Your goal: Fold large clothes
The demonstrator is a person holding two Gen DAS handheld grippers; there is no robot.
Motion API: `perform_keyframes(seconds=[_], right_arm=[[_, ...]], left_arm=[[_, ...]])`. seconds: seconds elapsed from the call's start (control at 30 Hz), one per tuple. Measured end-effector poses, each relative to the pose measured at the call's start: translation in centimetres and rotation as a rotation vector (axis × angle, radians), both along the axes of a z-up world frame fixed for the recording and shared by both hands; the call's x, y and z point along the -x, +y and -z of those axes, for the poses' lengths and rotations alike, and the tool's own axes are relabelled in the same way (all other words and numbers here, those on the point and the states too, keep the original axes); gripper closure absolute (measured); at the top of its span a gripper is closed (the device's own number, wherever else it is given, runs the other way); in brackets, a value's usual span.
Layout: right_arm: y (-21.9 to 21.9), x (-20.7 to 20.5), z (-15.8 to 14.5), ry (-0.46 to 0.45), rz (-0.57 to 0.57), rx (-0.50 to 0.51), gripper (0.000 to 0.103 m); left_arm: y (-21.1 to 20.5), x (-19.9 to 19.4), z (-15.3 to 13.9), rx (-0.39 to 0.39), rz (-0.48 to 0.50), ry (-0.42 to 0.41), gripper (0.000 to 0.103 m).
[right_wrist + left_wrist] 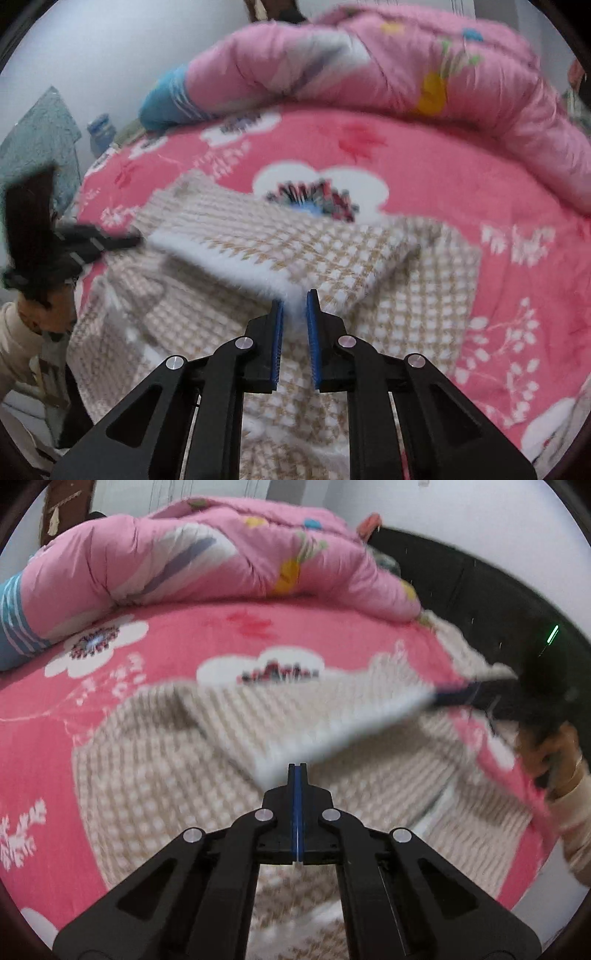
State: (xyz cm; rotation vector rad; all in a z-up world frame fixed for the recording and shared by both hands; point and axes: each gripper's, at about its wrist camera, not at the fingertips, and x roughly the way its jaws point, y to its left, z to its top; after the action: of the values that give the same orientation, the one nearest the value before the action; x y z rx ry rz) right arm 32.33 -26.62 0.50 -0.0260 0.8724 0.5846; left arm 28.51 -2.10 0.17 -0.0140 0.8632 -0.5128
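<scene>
Bedsheet (pixel 184 635) under checked garment (pixel 155 768).

Fuzzy fleece garment (pixel 295 251), smooth printed cotton-like bedsheet (pixel 424 173), matt black plastic fingers (pixel 275 343).

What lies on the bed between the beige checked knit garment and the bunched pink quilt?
Only bare pink floral bedsheet, with a white flower print, separates the beige checked knit garment from the bunched pink quilt; both wrist views show this.
</scene>
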Motion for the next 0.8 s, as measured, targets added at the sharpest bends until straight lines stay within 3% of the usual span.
perform_keyframes(seconds=[0.1,0.2,0.27,0.4,0.47,0.53,0.6,0.7,0.8], right_arm=[[0.4,-1.5,-3.0,-0.04,-0.021,-0.125,0.08],[3.8,-5.3,-3.8,-0.041,-0.042,-0.14,0.08],[5.8,-8.0,-2.9,0.016,-0.061,-0.168,0.08],[11.1,-12.1,3.1,0.233,-0.119,-0.164,0.08],[13.0,-10.6,6.5,0.291,-0.183,-0.113,0.08],[13.2,-8.3,7.7,0.261,-0.211,-0.065,0.079],[11.9,-6.4,7.5,0.234,-0.218,-0.07,0.079],[9.3,-5.4,6.5,0.281,-0.193,-0.113,0.079],[5.3,-5.3,3.7,0.155,-0.063,-0.089,0.079]], left_arm=[[0.3,0.4,1.1,0.029,-0.006,0.028,0.103],[0.8,0.9,1.7,0.051,-0.021,0.037,0.103],[1.1,1.1,1.8,0.053,-0.034,0.039,0.103],[2.9,1.6,1.8,0.07,-0.086,0.041,0.103],[4.5,1.5,1.1,0.102,-0.128,0.029,0.103],[5.8,1.1,0.5,0.141,-0.158,0.012,0.103],[6.6,-0.3,-0.4,0.181,-0.184,-0.001,0.103],[5.7,-3.3,-1.2,0.234,-0.171,0.001,0.103],[3.5,-6.8,-0.7,0.258,-0.143,0.033,0.101]])
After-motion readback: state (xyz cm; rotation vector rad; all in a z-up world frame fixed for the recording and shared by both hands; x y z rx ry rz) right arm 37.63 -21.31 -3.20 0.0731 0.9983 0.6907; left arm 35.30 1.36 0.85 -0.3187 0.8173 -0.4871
